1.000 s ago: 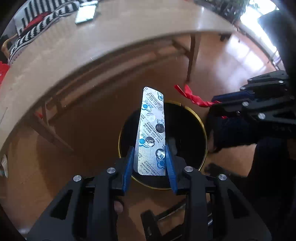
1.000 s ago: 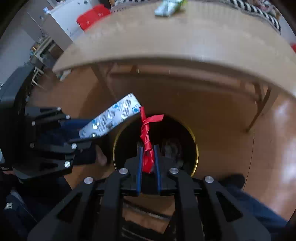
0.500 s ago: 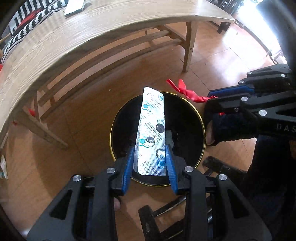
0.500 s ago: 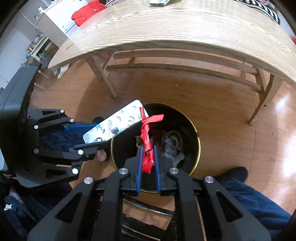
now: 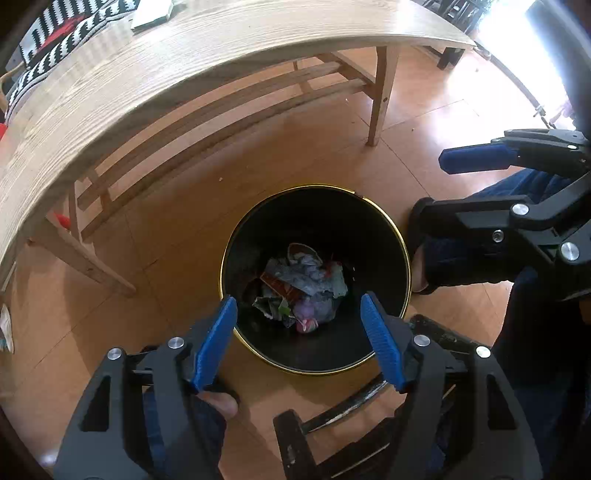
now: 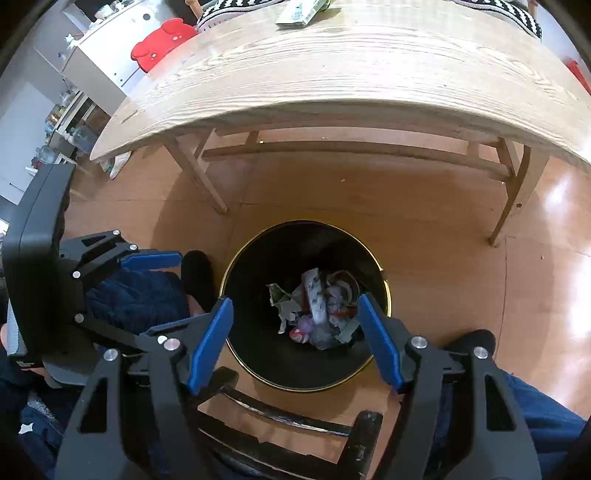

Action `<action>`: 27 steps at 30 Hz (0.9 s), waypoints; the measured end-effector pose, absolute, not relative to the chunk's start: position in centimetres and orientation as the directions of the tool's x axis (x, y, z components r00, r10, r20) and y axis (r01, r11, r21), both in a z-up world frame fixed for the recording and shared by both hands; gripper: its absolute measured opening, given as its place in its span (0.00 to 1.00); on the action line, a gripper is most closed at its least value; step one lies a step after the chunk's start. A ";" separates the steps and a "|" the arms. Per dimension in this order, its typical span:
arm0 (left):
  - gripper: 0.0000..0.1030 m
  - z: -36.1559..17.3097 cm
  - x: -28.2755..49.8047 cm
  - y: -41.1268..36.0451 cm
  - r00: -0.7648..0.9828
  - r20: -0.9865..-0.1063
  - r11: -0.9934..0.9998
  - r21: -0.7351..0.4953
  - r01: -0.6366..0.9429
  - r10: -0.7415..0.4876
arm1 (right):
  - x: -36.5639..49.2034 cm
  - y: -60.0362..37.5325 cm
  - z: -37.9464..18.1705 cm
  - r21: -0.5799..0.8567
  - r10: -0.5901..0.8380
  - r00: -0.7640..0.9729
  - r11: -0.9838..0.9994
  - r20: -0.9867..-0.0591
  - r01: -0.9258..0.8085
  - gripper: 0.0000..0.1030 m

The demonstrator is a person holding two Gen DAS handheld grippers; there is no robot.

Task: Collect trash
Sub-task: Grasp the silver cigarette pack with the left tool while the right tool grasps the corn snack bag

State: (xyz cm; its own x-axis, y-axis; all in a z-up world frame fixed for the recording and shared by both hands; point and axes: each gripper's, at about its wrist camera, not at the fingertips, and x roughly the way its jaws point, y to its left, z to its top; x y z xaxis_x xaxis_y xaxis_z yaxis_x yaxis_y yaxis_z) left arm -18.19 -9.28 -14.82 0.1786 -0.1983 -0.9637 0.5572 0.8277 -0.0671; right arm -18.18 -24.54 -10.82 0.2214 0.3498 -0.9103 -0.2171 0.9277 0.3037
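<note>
Looking down from both wrist cameras, we see a black waste bin (image 5: 388, 236) with a thin gold rim standing on a brown wooden floor (image 5: 177, 236). At twelve o'clock from the bin stands a pale wooden table (image 6: 351, 66) whose legs and stretchers lie between bin and far wall; nothing covers the bin's mouth. A flat packet (image 6: 301, 14) lies on the far tabletop, with a black-and-white striped cloth (image 5: 62, 33) beyond it. At six o'clock from the bin, a dark chair frame (image 6: 295, 417) crosses just below the rim. A dark shoe (image 6: 195, 273) sits at nine o'clock in the right wrist view, touching or almost touching the bin wall.

The trash (image 5: 303, 288) lies at the bottom of the bin: a crumpled heap of grey, white, green, pink and red scraps.

The left gripper (image 5: 299, 339) hangs over the bin's near rim, its blue pads (image 5: 216, 343) opening with nothing between them. The right gripper (image 6: 295, 339) does likewise, jaws opening and bare.
</note>
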 end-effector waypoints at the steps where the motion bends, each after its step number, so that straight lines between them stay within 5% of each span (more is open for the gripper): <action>1: 0.68 -14.8 -18.2 -9.3 0.180 -0.964 0.828 -0.065 0.557 -0.197 | -18.1 -24.6 -10.8 0.304 0.350 0.221 0.928 -0.910 -0.215 0.66; 15: 0.76 -9.3 -15.2 -7.9 0.314 -0.902 0.863 -0.114 0.492 -0.298 | -15.6 -25.7 -5.7 0.278 0.341 0.386 0.937 -0.857 -0.209 0.78; 27: 0.90 -2.8 -0.8 -8.8 0.588 -0.779 0.940 -0.003 0.341 -0.215 | -0.7 -28.1 -1.2 0.217 0.215 0.514 0.974 -0.831 -0.055 0.85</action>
State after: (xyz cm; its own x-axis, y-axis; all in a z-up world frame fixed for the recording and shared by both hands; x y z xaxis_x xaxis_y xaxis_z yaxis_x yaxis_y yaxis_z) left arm -0.76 -8.78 -2.81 0.5884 -0.2153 -0.7794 0.3405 0.9402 -0.0026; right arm -0.69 -28.06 -1.23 0.5137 0.2146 -0.8307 -0.0554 0.9745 0.2175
